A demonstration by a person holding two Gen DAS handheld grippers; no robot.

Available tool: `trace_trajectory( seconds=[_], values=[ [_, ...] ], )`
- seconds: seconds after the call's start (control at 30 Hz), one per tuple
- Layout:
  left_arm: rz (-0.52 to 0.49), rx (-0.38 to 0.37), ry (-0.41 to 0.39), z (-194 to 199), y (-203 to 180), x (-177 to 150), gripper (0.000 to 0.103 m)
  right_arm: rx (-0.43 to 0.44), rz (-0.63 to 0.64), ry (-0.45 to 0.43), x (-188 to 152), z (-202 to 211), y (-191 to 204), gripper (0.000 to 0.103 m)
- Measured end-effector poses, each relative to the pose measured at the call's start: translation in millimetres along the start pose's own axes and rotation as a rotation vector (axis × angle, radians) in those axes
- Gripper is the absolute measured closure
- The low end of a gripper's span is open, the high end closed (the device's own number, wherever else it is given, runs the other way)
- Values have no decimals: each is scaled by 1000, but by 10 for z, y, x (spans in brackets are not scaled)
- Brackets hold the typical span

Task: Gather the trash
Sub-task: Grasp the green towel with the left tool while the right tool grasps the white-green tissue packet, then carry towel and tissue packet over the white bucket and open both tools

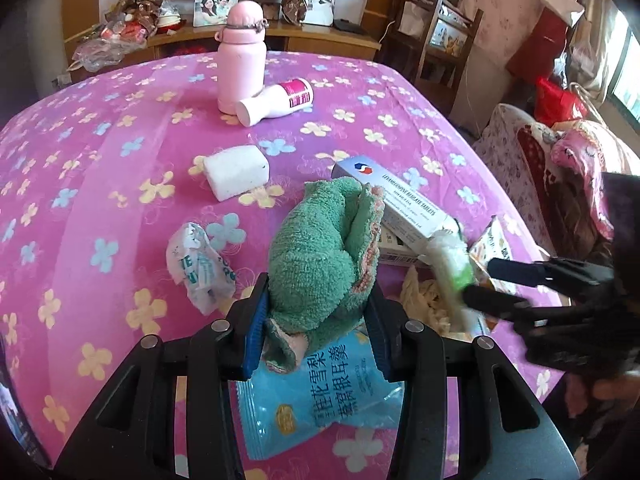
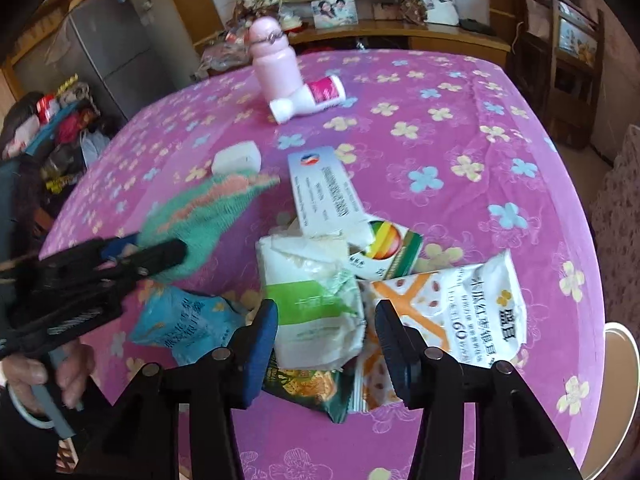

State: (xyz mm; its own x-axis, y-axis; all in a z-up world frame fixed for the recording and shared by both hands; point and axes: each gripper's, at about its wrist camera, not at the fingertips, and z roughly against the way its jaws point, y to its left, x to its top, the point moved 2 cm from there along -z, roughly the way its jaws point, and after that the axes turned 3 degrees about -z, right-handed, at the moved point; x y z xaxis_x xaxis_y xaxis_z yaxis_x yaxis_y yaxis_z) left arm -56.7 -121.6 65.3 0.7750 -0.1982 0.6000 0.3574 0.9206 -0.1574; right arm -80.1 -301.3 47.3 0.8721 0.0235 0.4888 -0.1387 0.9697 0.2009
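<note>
A fluffy green terry cloth (image 1: 320, 256) looks rough and matt. The blue snack packet (image 1: 320, 392) is glossy plastic film. The medicine box (image 1: 404, 204) is smooth cardboard. A printed fabric cover (image 1: 120, 152) drapes the desk, matt.

Two fisheye views, each from a camera riding on a hand-held gripper, looking forward and steeply down along its jaws at a desk (image 1: 120, 128) under a pink flowered cloth. The left wrist view sits close over the near edge, facing the far cupboard. The right wrist view looks from just beside it, to its right. Both share the pink flask (image 1: 241, 60) (image 2: 274, 65) (standing upright), the tablet box (image 1: 404, 204) (image 2: 325, 188) and each other's gripper.
</note>
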Motion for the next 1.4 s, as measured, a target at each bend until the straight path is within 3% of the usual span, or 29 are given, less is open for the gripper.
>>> trace_trajectory(
  seconds=[0.07, 0.3, 0.33, 0.4, 0.53, 0.6, 0.63, 0.77, 1.07, 1.4],
  values=[
    [-1, 0, -5, 44, -14, -13, 61, -9, -1, 7, 3, -97, 2, 43],
    [-4, -2, -27, 171, -35, -29, 61, 62, -43, 31, 43, -161, -3, 42],
    [-3, -3, -29, 179, -37, -33, 61, 68, -47, 18, 63, -120, 7, 37],
    [-2, -2, -32, 191, -44, -41, 61, 66, -40, -3, 74, -76, 50, 30],
    [-3, -5, -28, 188, -54, -44, 61, 43, 1, -1, 50, -154, 162, 30],
    [-5, -4, -27, 197, -66, -52, 61, 19, 9, 9, 33, -226, 177, 43],
    [-5, -6, -28, 206, -71, -56, 61, 28, 3, 21, 29, -259, 185, 59],
    [-8, -17, -36, 249, -116, -64, 61, 55, -13, -8, -24, -91, 101, 70],
    [-48, -86, -64, 374, -529, 15, 61, 66, -12, -117, -117, 489, -59, 70],
    [-169, -177, -41, 250, -1422, 49, 61, -9, -114, -151, -441, 935, -778, 70]
  ],
)
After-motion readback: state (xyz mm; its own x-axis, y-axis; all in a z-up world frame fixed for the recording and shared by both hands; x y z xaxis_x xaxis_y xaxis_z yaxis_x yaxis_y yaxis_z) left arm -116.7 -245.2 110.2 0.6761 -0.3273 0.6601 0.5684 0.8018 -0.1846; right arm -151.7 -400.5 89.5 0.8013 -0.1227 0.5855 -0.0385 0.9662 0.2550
